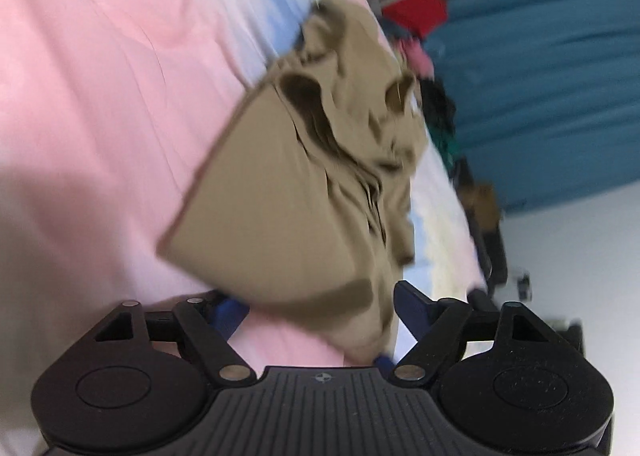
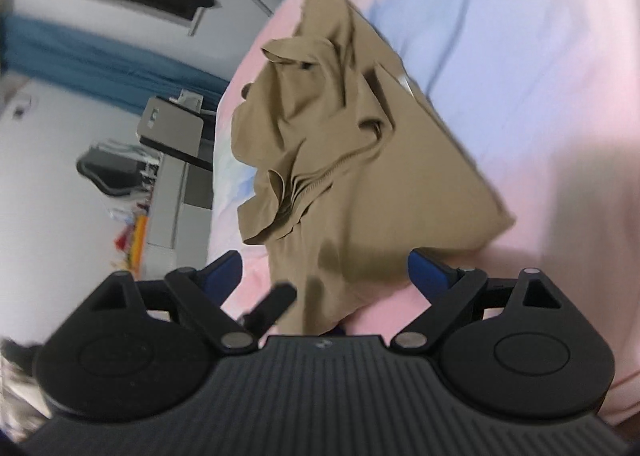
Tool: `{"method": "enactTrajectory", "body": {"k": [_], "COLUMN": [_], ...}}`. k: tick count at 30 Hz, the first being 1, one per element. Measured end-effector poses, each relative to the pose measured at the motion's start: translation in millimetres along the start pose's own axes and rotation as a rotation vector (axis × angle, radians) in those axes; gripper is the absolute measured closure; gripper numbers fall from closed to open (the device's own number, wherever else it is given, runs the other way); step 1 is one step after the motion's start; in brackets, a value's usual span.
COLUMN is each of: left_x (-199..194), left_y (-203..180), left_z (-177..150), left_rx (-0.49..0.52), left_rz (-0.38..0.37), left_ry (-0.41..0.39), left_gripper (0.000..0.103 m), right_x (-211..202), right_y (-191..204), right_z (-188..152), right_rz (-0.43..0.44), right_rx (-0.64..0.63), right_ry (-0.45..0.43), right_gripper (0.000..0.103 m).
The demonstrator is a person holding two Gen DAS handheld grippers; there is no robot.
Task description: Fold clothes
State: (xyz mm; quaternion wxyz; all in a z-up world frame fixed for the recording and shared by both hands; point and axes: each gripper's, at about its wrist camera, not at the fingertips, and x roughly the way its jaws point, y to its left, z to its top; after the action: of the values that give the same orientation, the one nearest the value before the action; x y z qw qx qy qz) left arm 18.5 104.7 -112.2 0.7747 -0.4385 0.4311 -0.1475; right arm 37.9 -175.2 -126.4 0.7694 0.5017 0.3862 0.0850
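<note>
garment [image 1: 288, 191] in tan lies crumpled on pink sheet [image 1: 100, 95]; left claw [image 1: 316, 308] and right claw [image 2: 324, 272] gape wide, gripping nothing.

Crumpled tan garment [image 1: 288, 191] on pink bedsheet [image 1: 100, 95] (blurred), between wide-spread left tool [image 1: 320, 308] fingers

The left gripper [image 1: 320, 310] fills the bottom of the left wrist view. Its 2 blue-tipped fingers [image 1: 410, 306] stand wide apart, and tan cloth drapes down between them, hiding the left tip in part. The black linkage arms spread outward from the ribbed body.

The right gripper [image 2: 326, 274] sits the same way in the right wrist view. Its 2 blue fingers [image 2: 428, 276] are also spread wide, one on each side of the cloth's lower edge. Neither pad presses on anything. Both views are tilted and slightly blurred.
</note>
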Motion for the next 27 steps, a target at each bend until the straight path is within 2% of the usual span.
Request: {"method": "enactTrajectory", "body": {"k": [2,3,4,5,7,9,10,12,14,17,19,20,22,27], "left_x": [-1,-3,-4,-6,-9,-11,-13,-18,-22,-23,-26,-28,-34,-62], "left_y": [4,7,9,11,13,16,17,16,10,5,4,2,-8,-45], "left_z": [1,1,1,0,-2,-4,-5,-4,-6,-6,-8,-8,-6,-11], "left_rx": [-0.030,-0.046,-0.061,-0.063,-0.056,-0.057,-0.067,-0.066,-0.039,-0.006,0.001,0.006,0.054,0.178], "left_rz": [-0.014,-0.018,-0.021,-0.018,-0.003,0.022,0.018,0.012,0.010,0.003,-0.017,-0.028,-0.070,-0.144], "left_ry": [-0.030,-0.047,-0.064,-0.080,-0.105,-0.121,-0.131,-0.163,-0.182,-0.198,-0.205,-0.209,-0.239,-0.321], "left_gripper": [0.031,0.039,0.051,0.058,0.079,0.089,0.093,0.094,0.094,0.094,0.095,0.095,0.095,0.096], "right_x": [6,9,12,17,20,22,23,21,19,16,14,12,5,-21], "right_y": [-6,-9,-12,-15,-23,-31,-34,-35,-35,-36,-37,-33,-22,9], "right_z": [-3,-6,-7,-9,-7,-6,-6,-3,0,4,7,9,10,15], "right_rz": [0.031,0.044,0.056,0.069,0.042,0.014,0.001,-0.018,-0.037,-0.066,-0.085,-0.080,-0.059,0.027], "right_rx": [0.062,0.087,0.113,0.144,0.181,0.217,0.235,0.225,0.215,0.200,0.189,0.152,0.109,0.022], "right_ry": [0.021,0.032,0.049,0.077,0.069,0.062,0.058,0.030,0.002,-0.039,-0.067,-0.086,-0.124,-0.222], "right_gripper": [0.010,0.010,0.010,0.010,0.013,0.013,0.018,0.031,0.035,0.054,0.079,0.085,0.089,0.091]}}
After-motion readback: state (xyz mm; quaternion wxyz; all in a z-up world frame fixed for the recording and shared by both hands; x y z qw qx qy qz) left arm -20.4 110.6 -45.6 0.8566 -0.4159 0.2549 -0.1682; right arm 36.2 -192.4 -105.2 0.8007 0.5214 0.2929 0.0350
